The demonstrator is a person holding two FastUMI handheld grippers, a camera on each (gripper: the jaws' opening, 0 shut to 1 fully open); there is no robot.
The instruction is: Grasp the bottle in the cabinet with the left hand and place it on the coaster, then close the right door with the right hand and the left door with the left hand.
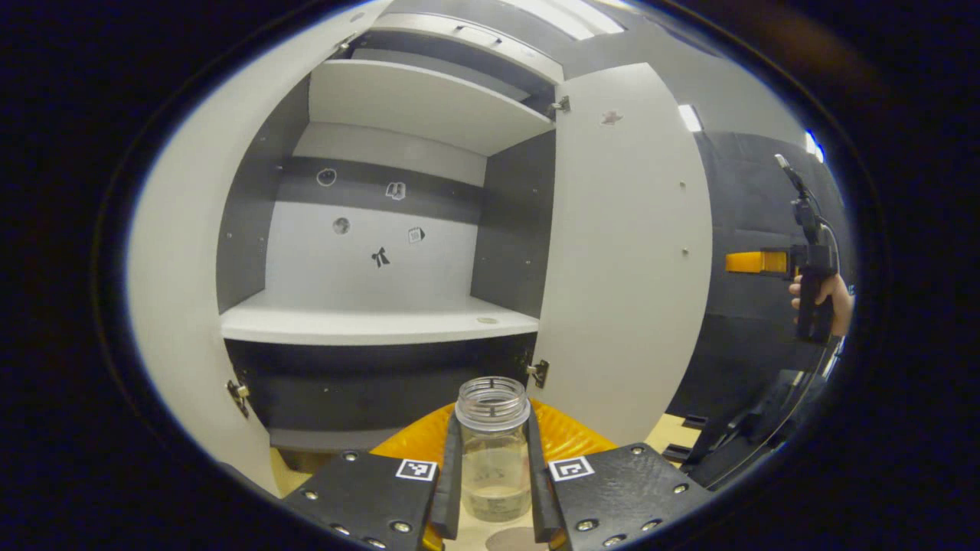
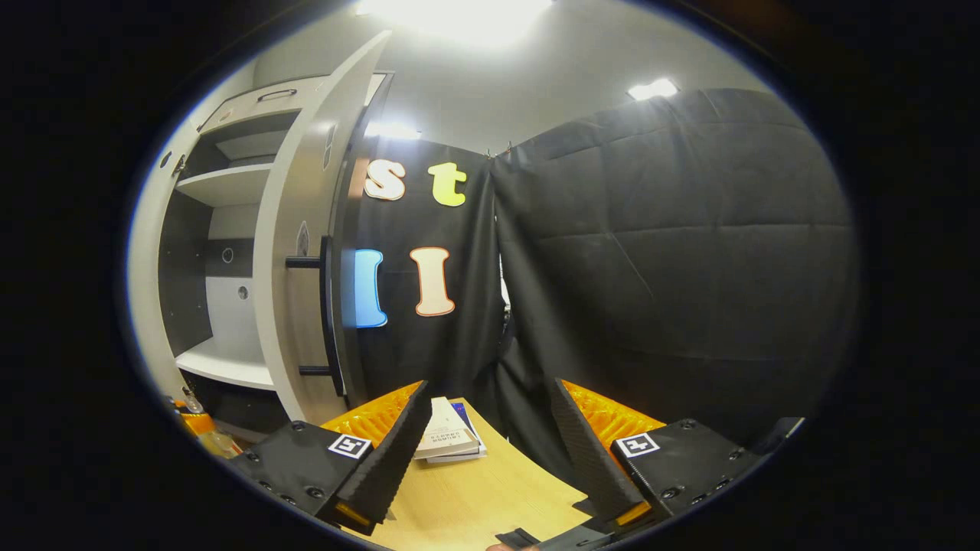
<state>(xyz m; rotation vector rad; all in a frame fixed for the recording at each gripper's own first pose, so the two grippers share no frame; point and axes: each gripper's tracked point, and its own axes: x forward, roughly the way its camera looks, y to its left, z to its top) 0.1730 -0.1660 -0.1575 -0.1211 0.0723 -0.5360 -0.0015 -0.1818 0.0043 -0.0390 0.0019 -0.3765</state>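
I've got the bottle (image 1: 494,451) pinched upright in my left gripper (image 1: 494,478), out of the cabinet (image 1: 383,321) w/ both doors open; best move, I reckon, is to lower it straight & slow onto the coaster (image 1: 517,539), whose edge peeks out just below the bottle's base, and let go only once it sits flat. The bottle sits between my left fingers (image 1: 450,474), both touching its sides below the neck. My right gripper (image 2: 490,459) is spread wide, holding nothing, near the right door (image 2: 295,252).

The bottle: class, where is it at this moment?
In the left gripper view, the bottle stands upright at bottom centre, clamped in the left claw, out in front of the open cabinet.
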